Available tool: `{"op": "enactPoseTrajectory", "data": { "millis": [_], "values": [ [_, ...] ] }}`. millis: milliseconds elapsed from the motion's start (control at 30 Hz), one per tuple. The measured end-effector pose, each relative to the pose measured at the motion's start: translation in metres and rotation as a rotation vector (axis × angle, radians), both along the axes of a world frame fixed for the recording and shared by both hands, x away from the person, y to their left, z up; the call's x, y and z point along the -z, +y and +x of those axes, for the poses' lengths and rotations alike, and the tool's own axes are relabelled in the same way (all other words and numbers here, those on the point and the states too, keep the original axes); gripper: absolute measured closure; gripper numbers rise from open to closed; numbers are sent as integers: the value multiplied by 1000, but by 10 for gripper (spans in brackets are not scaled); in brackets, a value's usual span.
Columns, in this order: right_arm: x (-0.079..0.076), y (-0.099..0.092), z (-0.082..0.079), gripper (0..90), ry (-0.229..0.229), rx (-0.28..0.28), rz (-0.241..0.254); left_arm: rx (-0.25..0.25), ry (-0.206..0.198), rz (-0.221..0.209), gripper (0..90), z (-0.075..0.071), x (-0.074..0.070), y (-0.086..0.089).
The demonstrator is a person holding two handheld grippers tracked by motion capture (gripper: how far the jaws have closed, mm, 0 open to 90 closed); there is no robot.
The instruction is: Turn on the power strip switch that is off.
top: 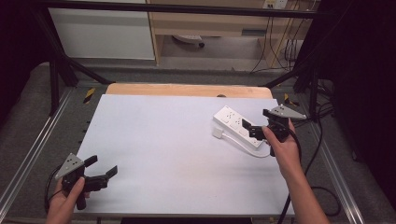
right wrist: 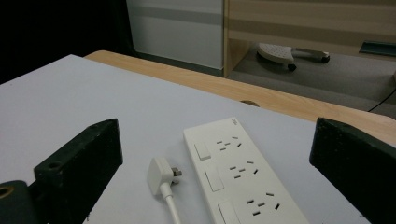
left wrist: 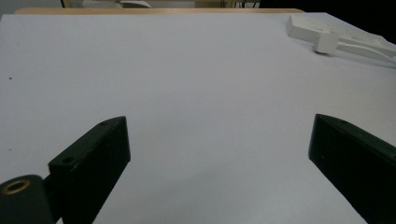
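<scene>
the power strip point(top: 237, 126) lies on the table point(top: 159, 140) toward its right side, past the middle, running from far-left to near-right. its plug point(right wrist: 160, 175) rests on the table just beside the strip's left edge, with the cord point(right wrist: 172, 207) trailing toward the near side. the right gripper point(top: 256, 127) hangs over the strip's near-right end, jaws spread to either side of it. the left gripper point(top: 103, 167) sits at the table's near-left corner, well apart from the strip, jaws wide and pointing right across bare table.
</scene>
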State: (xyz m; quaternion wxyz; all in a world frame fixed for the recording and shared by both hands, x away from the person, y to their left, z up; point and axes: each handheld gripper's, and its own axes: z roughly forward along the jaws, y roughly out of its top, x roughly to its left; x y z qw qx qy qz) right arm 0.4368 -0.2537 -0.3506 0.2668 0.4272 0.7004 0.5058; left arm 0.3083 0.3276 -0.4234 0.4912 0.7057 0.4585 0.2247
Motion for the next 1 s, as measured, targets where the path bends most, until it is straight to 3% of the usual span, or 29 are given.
{"op": "enactPoseTrajectory", "data": {
  "millis": [433, 1000],
  "values": [
    [6, 9, 22, 40, -2, 38, 27, 0, 8, -7, 55, 0, 0, 0],
    [17, 20, 33, 48, 28, 49, -6, -1, 10, -8, 55, 0, 0, 1]
  ]
}}
